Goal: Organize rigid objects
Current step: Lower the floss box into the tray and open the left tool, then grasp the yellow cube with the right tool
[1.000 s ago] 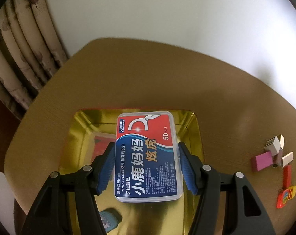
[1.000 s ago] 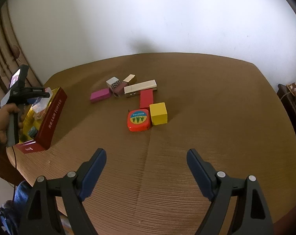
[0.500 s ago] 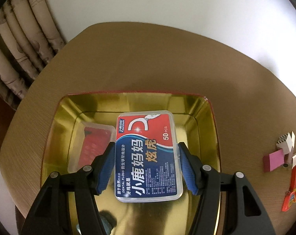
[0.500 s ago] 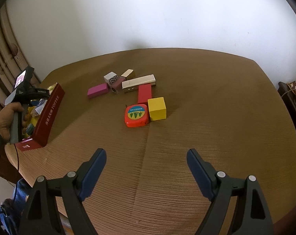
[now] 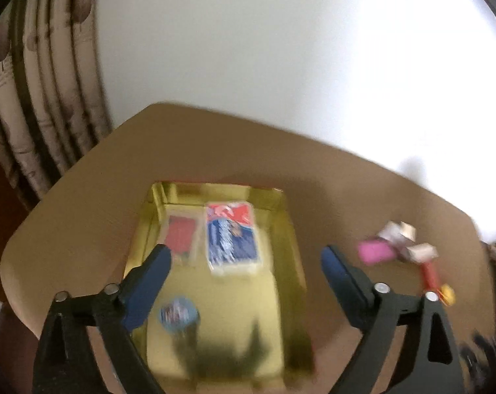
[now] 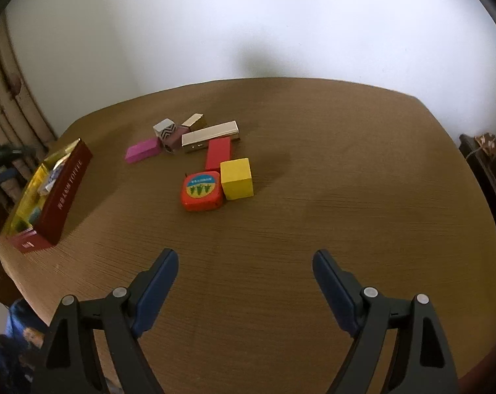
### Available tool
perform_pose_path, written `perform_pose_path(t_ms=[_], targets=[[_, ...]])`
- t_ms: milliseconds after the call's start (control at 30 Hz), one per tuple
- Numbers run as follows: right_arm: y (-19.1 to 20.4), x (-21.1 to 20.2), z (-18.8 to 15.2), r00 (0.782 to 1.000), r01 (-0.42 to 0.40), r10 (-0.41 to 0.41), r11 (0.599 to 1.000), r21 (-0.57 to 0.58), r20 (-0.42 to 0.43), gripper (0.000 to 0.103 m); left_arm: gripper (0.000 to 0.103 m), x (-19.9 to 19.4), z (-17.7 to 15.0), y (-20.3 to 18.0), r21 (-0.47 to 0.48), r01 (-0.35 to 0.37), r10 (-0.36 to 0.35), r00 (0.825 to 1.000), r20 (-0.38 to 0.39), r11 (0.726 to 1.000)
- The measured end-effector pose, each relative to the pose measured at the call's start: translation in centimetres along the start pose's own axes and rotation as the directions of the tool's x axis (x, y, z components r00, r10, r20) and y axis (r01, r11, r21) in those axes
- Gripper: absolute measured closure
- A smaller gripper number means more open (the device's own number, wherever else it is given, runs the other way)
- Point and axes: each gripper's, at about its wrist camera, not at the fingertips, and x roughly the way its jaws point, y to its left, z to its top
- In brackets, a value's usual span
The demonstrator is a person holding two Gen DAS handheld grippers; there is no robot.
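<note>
In the blurred left wrist view my left gripper (image 5: 244, 266) is open and empty above the gold-lined red box (image 5: 284, 229). The blue-and-red dental floss case (image 5: 230, 238) lies flat in the box beside a clear case with red contents (image 5: 179, 238); a small round blue item (image 5: 177, 317) lies nearer. My right gripper (image 6: 244, 272) is open and empty over bare table. Ahead of it lie a red tape measure (image 6: 202, 191), a yellow cube (image 6: 236, 178), a red block (image 6: 217, 153), a cream bar (image 6: 210, 136), a pink block (image 6: 143, 150) and a zigzag-patterned cube (image 6: 165, 129).
The red box (image 6: 67, 190) stands at the table's left edge in the right wrist view. Curtains (image 5: 34, 98) hang behind the left corner. A white wall runs behind the round brown table (image 6: 346, 180). Dark furniture (image 6: 484, 164) stands at the right.
My left gripper has opened and let go of the floss case, which now lies in the box; the gripper has pulled back. The right gripper has barely moved.
</note>
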Motion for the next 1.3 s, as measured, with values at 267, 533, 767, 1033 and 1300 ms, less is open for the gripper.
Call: perform_pose_path(t_ms=[267, 533, 767, 1033, 1300], targets=[[1.7, 3.0, 1.7, 0.999, -0.006, 0.008, 0.999, -0.045, 0.047, 0.016, 0.005, -6.2, -12.1, -1.8, 0.108, 0.136, -0.132, 0.99, -0.039, 0.985], [0.6, 7.9, 4.9, 1.0, 0.023, -0.023, 1.0, -0.019, -0.003, 0.016, 0.005, -7.6, -14.2, -3.1, 0.183, 0.197, -0.197, 0.98, -0.019, 0.963], [1.0, 9.6, 5.5, 1.0, 0.004, -0.004, 1.0, -0.025, -0.004, 0.039, 0.005, -7.4, -15.0, -4.2, 0.178, 0.198, -0.196, 0.98, -0.032, 0.964], [1.9, 8.6, 6.4, 0.999, 0.009, -0.006, 0.998, -0.066, 0.047, 0.072, 0.005, -6.8, -15.1, -5.4, 0.193, 0.19, -0.193, 0.981, -0.007, 0.963], [3.9, 3.2, 8.7, 0.988, 0.095, -0.077, 0.987, -0.127, 0.136, 0.072, 0.005, -8.5, -15.1, -5.2, 0.176, 0.182, -0.193, 0.98, 0.046, 0.968]])
